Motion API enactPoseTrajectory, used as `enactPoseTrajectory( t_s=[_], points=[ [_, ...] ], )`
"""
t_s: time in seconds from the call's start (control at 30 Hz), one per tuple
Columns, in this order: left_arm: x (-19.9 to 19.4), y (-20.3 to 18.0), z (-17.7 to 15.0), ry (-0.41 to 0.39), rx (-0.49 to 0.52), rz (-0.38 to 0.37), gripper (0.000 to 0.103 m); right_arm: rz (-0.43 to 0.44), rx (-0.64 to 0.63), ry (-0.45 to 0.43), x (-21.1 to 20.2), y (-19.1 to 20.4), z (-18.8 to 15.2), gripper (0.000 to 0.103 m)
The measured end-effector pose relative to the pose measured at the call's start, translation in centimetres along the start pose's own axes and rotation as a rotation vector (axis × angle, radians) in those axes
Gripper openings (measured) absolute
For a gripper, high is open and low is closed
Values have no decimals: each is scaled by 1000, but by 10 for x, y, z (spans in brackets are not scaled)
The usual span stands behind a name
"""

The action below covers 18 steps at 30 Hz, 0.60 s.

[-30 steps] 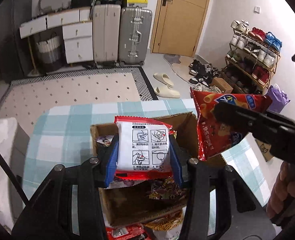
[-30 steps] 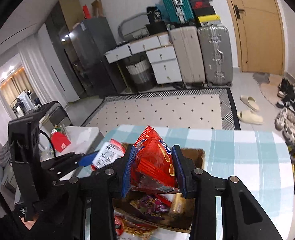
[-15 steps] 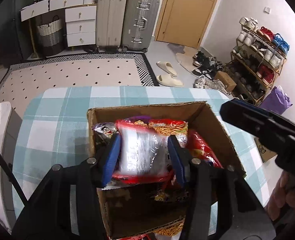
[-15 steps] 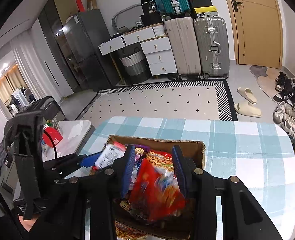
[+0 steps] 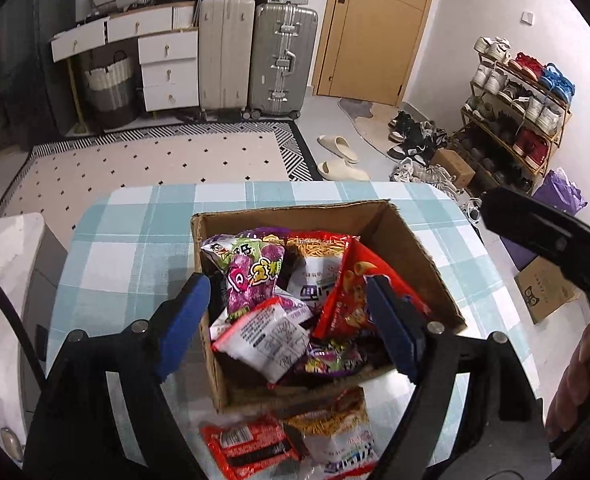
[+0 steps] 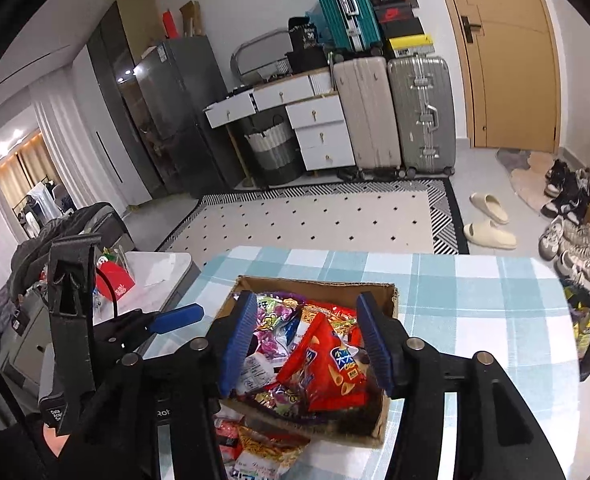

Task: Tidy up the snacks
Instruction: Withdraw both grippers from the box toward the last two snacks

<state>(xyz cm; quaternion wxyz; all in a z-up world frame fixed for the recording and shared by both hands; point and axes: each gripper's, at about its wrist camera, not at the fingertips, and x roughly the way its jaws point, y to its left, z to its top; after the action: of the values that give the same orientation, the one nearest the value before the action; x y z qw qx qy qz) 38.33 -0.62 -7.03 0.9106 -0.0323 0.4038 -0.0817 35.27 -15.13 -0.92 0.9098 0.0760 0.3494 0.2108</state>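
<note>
An open cardboard box (image 5: 411, 244) (image 6: 387, 296) full of snack packets stands on the checked table. My left gripper (image 5: 287, 320) hovers over its near half, jaws opening, nothing pressed between the blue pads; a white and red packet (image 5: 267, 336) lies loose in the box below them, beside a purple packet (image 5: 251, 276). My right gripper (image 6: 305, 344) hangs over the box too, jaws opening; the red chip bag (image 6: 327, 364) rests on the pile beneath, free of the pads. The left gripper's blue fingertip (image 6: 177, 318) shows at the left in the right wrist view.
More snack packets (image 5: 291, 444) (image 6: 255, 452) lie on the blue checked tablecloth (image 5: 131, 248) in front of the box. A white side table (image 6: 155, 268) stands left of the table. Suitcases, drawers, a rug and a shoe rack (image 5: 519, 112) fill the room beyond.
Both grippers dropped their packets into the box and spread their jaws. The white and red packet and the red chip bag now lie on the pile inside.
</note>
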Motion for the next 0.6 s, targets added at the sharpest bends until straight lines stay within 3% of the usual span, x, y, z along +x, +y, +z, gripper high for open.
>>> enactPoseTrajectory(
  t_s=[0.1, 0.27, 0.33, 0.6],
  points=[
    [-21, -5, -7, -18, 7, -1, 79, -8, -13, -31, -19, 7, -2, 69],
    [-59, -12, -19, -52, 25, 17, 80, -6, -21, -65, -48, 19, -11, 72],
    [-72, -10, -23, -71, 25, 20, 80, -4, -18, -72, -59, 23, -16, 80],
    [-132, -6, -48, -167, 21, 43, 82, 22, 1, -109, -98, 36, -38, 87]
  ],
)
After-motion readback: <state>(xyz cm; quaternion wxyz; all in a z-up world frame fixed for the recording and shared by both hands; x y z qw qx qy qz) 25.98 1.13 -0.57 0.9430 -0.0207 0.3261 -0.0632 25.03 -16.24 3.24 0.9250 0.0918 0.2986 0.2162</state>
